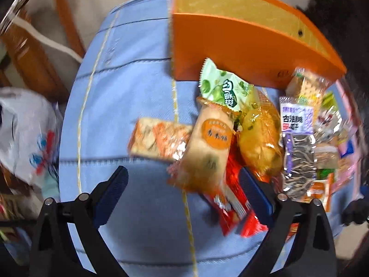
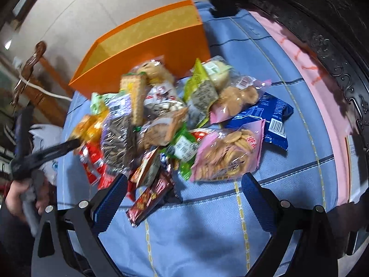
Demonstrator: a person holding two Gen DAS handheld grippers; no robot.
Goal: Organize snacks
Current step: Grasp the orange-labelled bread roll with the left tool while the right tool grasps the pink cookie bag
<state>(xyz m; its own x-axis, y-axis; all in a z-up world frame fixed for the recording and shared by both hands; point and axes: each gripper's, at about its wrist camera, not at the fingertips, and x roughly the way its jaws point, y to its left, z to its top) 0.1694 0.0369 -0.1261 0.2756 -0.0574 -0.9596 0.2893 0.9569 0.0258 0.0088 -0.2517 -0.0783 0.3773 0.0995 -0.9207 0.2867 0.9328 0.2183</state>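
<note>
Your left gripper (image 1: 184, 184) points forward over the blue checked tablecloth (image 1: 129, 92), fingers spread wide and holding nothing, with the cream rice-cake packet bearing an orange round label (image 1: 207, 147) lying between them at the near edge of the heap of wrapped snacks (image 2: 175, 124). Your right gripper (image 2: 184, 191) is likewise wide apart and empty, its left finger beside the dark red chocolate bar (image 2: 150, 198). The open orange cardboard box (image 1: 230, 46) stands just behind the heap.
</note>
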